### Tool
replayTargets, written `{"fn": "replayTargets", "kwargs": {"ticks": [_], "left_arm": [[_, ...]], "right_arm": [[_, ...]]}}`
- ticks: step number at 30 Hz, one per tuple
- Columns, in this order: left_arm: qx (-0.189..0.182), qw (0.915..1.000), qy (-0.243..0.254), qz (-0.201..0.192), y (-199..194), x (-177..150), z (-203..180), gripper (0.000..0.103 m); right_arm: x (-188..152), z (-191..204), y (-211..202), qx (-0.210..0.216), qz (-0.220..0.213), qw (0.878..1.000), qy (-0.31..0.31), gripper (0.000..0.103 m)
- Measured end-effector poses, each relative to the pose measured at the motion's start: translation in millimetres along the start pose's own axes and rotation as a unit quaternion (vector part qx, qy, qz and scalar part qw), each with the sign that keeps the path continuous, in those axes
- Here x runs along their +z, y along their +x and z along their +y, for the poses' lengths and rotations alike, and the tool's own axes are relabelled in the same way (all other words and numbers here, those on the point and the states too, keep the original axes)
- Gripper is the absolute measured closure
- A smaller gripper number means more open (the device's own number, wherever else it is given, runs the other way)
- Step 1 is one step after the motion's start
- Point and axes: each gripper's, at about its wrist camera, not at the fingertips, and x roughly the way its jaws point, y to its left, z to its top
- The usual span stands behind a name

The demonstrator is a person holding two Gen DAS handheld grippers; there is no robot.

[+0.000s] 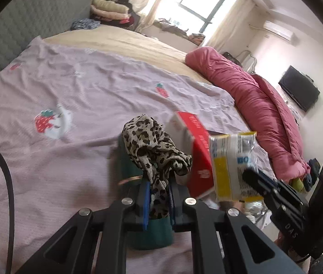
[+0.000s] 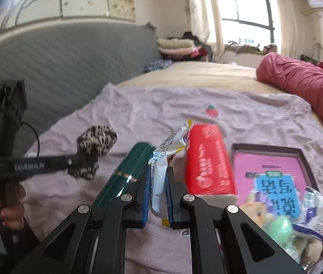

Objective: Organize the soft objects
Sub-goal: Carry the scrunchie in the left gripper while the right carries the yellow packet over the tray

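While both soft items were held off the bed, nothing was sorted: left gripper (image 1: 159,191) clamped the leopard-print scarf (image 1: 152,146), right gripper (image 2: 158,196) clamped the tissue pack (image 2: 161,171); placement remained.

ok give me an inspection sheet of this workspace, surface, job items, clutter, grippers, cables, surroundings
surface: bed with a wrinkled lilac strawberry-print sheet over a beige cover.
job's things: leopard-print cloth and yellow-and-white snack packet, both lifted off the sheet.
clutter: green tube, red box, and a dark-rimmed tray holding a pink booklet and small packets, all on the sheet.
grippers: left gripper shut on the cloth; right gripper shut on the packet.
cables: black cable looping at the left edge of the left wrist view.
surroundings: grey quilted headboard, rolled pink duvet, folded bedding by the window, wall TV.
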Motion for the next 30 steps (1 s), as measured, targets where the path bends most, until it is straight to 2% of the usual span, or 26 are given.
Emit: {"fn": "replayTargets", "kwargs": {"ticks": [9, 16, 25, 30], "left_arm": [[-0.018, 0.9978, 0.064, 0.007, 10, 4, -89, 0.09], [-0.037, 0.9907, 0.126, 0.035, 38, -7, -162, 0.089], [-0.044, 0.9803, 0.17, 0.091, 88, -35, -213, 0.089], [-0.048, 0.9771, 0.171, 0.118, 106, -48, -220, 0.089]], "right_arm": [[7, -51, -47, -0.034, -0.05, 0.996, 0.06, 0.091], [1, -95, -77, -0.061, -0.077, 0.989, 0.108, 0.091], [-19, -150, -100, -0.097, -0.085, 0.977, 0.169, 0.091], [-30, -169, -102, -0.105, -0.08, 0.973, 0.192, 0.091]]}}
